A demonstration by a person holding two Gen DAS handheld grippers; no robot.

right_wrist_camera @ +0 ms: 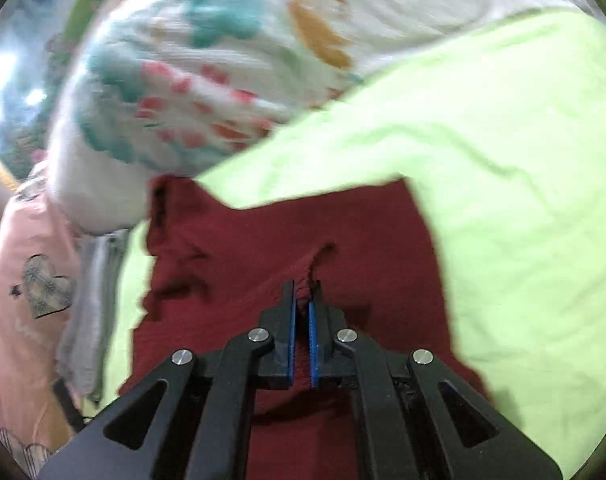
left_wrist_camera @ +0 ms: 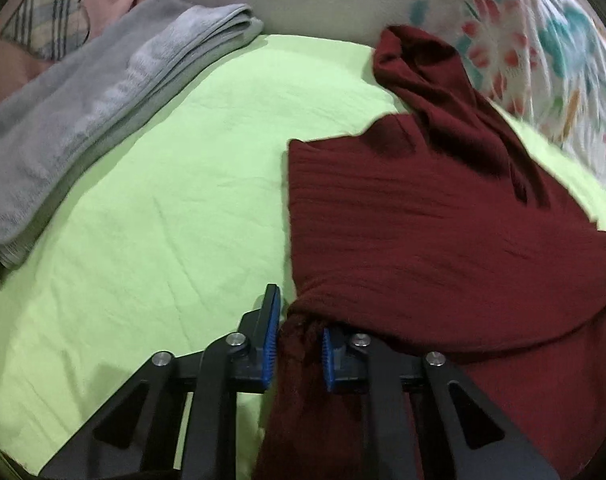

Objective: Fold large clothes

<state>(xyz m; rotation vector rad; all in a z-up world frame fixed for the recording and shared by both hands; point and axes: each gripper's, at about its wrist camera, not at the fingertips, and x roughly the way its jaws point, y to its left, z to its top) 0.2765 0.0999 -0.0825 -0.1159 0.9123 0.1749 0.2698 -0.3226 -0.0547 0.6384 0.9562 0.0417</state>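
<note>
A dark red knit garment [left_wrist_camera: 431, 216] lies partly folded on a lime green sheet [left_wrist_camera: 175, 184]. My left gripper [left_wrist_camera: 301, 320] is shut on a bunched edge of the garment, which hangs down between the blue pads. In the right wrist view the same dark red garment [right_wrist_camera: 287, 232] spreads below my right gripper [right_wrist_camera: 302, 300], which is shut on a pinched fold of it. A sleeve or loose part reaches up toward the far side in the left wrist view.
A folded grey towel [left_wrist_camera: 95, 104] lies at the left on the sheet. A floral white pillow [left_wrist_camera: 523, 40] sits at the far right, also in the right wrist view [right_wrist_camera: 191, 80]. Pink fabric with a heart print [right_wrist_camera: 23, 288] lies at the left.
</note>
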